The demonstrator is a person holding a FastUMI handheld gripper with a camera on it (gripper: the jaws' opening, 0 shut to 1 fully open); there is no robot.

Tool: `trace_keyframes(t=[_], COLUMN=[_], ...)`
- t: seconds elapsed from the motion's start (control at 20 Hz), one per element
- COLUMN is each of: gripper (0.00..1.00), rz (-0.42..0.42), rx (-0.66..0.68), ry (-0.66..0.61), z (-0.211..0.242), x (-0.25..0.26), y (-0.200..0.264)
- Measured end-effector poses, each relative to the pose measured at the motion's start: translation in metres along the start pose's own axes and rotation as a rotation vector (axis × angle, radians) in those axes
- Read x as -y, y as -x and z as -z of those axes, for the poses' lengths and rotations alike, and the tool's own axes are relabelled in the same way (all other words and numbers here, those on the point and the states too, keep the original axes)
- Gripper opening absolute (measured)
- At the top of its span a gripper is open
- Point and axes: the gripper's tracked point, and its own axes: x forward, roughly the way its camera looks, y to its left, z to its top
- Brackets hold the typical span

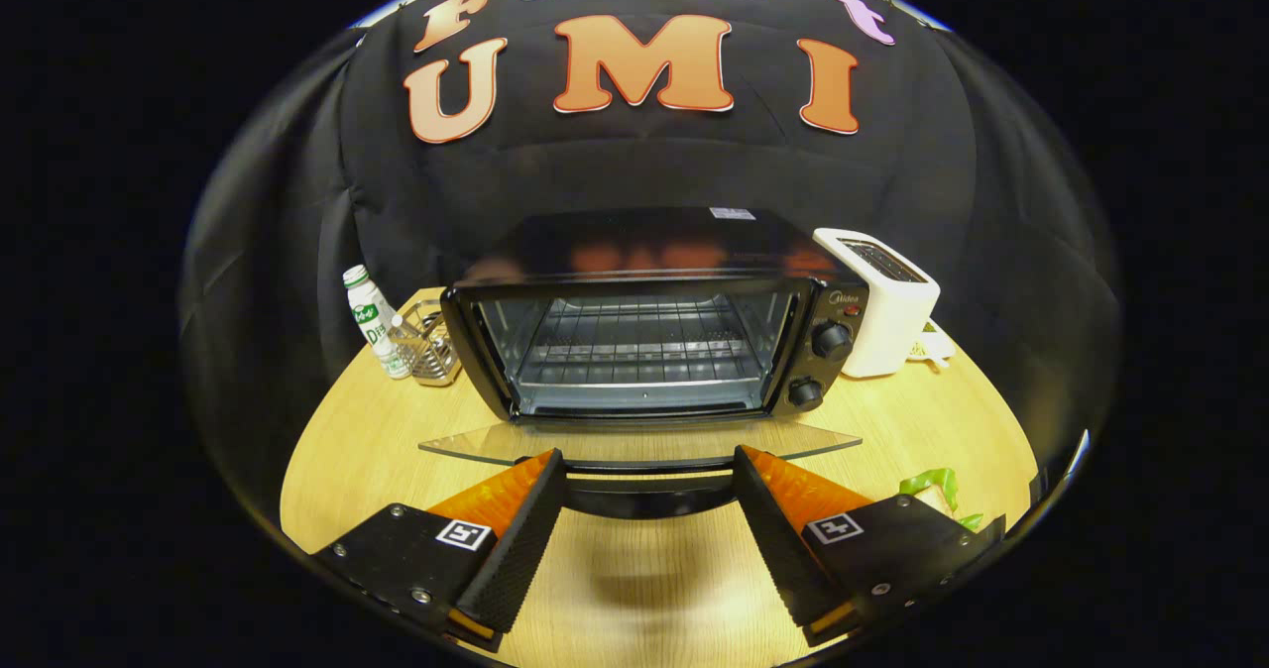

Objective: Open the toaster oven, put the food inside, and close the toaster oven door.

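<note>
Toaster oven (644,341) faces open-fingered gripper (649,470), door (639,443) flat.

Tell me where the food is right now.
The green food lies on the wooden table, just beyond the right finger of the open gripper, in front of the white toaster and outside the open toaster oven.

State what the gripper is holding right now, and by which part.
Nothing is held. The gripper is open, its jaws spread to either side of the handle of the toaster oven's lowered door, pressing on neither end.
</note>
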Motion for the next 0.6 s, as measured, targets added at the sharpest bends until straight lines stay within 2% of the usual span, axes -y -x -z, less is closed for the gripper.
trace_keyframes(t=[0.3,0.6], gripper=[0.99,0.99], rz=[0.001,0.004], rx=[-0.011,-0.093], ry=[0.008,-0.037], z=[0.038,0.085], x=[0.005,0.011], y=[0.007,-0.001])
